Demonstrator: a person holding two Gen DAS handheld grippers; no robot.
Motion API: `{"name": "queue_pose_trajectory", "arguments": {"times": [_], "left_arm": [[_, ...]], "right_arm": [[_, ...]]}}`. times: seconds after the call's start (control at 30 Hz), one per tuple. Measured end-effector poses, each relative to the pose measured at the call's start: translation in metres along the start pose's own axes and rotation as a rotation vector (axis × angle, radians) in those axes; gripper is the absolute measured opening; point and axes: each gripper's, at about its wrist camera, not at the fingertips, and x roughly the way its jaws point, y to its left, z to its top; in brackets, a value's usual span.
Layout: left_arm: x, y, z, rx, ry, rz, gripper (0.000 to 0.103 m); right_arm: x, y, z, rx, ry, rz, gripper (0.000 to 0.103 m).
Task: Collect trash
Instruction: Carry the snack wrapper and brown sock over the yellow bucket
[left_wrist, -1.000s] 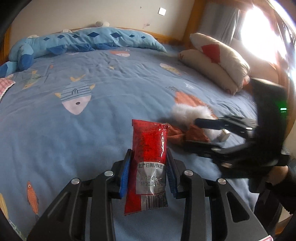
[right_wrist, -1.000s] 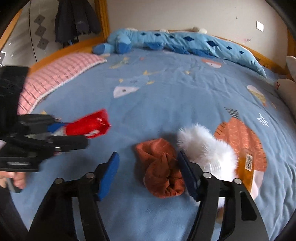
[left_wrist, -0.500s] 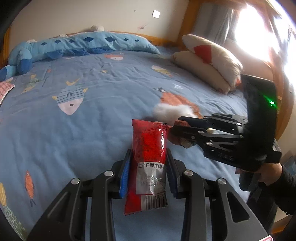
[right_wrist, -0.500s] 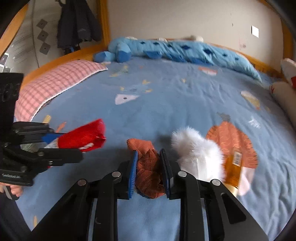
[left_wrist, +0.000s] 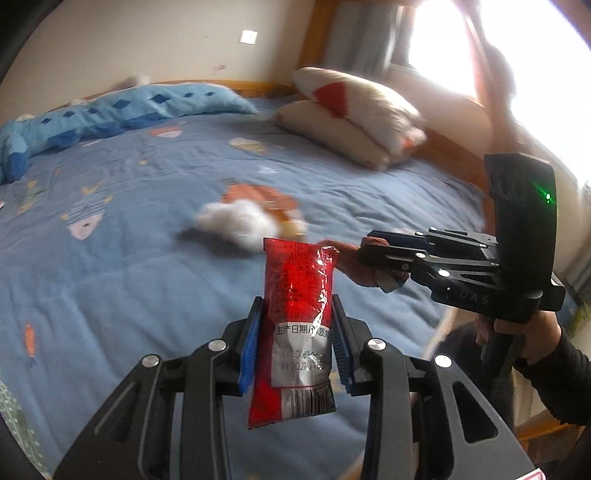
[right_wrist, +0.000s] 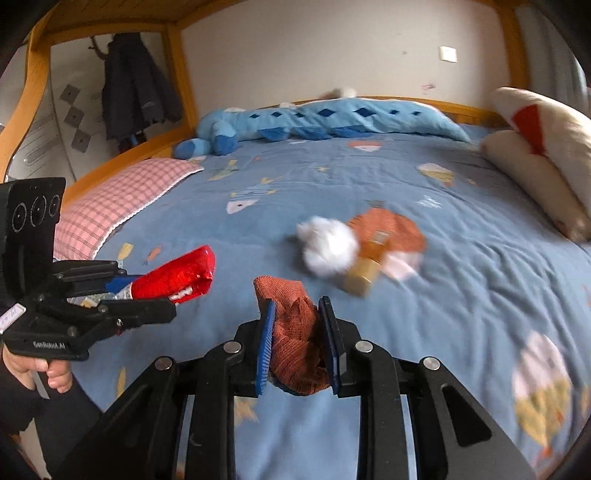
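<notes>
White fluffy thing and box blurred. Left gripper clamps red packet, date print partly legible. Right gripper pinches orange cloth; "GenRobot.AI" on left handle.

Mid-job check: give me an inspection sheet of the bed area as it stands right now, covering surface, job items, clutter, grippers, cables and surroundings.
Surface: blue fish-print bedspread, wrinkled.
Job's things: red snack wrapper and rust-orange knit cloth, both clear of the bed in the grippers.
Clutter: white fluffy ball touching a small tan box, both blurred.
Grippers: left hand-held gripper shut on the wrapper; right hand-held gripper shut on the cloth.
Cables: nothing seen.
Surroundings: pink checked pillow, blue plush toy, cream pillows, hanging dark coat.
</notes>
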Motion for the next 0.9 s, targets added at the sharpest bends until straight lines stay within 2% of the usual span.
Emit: {"name": "queue_pose_trajectory", "arguments": {"times": [0.2, 0.5, 0.73, 0.9], "left_arm": [[0.010, -0.061, -0.006, 0.067, 0.025, -0.106, 0.035], [0.031, -0.172, -0.022, 0.215, 0.080, -0.280, 0.035], [0.050, -0.255, -0.048, 0.328, 0.144, -0.390, 0.035], [0.060, -0.304, -0.065, 0.407, 0.185, -0.439, 0.036]], "right_arm": [[-0.075, -0.021, -0.039, 0.056, -0.049, -0.092, 0.024], [-0.191, -0.064, -0.112, 0.239, -0.121, -0.261, 0.024], [-0.255, -0.084, -0.178, 0.360, -0.144, -0.373, 0.024], [-0.290, -0.092, -0.219, 0.425, -0.149, -0.428, 0.024]]}}
